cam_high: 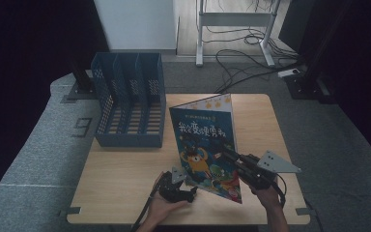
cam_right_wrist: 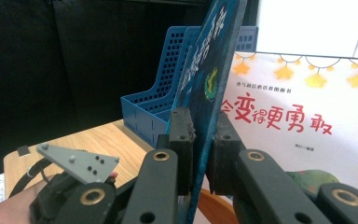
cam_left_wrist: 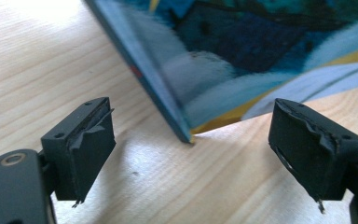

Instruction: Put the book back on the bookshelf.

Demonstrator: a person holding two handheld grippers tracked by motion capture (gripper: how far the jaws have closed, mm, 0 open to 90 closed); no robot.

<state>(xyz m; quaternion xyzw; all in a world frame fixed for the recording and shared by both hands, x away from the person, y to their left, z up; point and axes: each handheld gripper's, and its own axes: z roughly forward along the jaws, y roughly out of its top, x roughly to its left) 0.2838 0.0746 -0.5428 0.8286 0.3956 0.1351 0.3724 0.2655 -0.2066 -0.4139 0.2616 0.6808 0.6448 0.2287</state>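
— What did the high view give you that the close ones didn't?

— The whole layout. The picture book (cam_high: 205, 145) stood on the table (cam_high: 121, 188), front cover open and tilted, near the table's front edge. The right hand-held gripper (cam_high: 232, 155) was clenched on the cover's right edge, while the left hand-held gripper (cam_high: 189, 189) sat low by the book's lower left corner.

— And the gripper views?

— The right gripper view showed its two jaws pressed on either side of the cover (cam_right_wrist: 214, 88), and the title page (cam_right_wrist: 303, 116) behind, which the high view hid. The left gripper view showed its jaws spread wide, released, with the book's bottom corner (cam_left_wrist: 186, 135) touching the wood between them but touching neither jaw.

— The file holder?

— The blue file holder (cam_high: 130, 101) stood at the table's far left, well apart from the book. Its slots looked unfilled from above.
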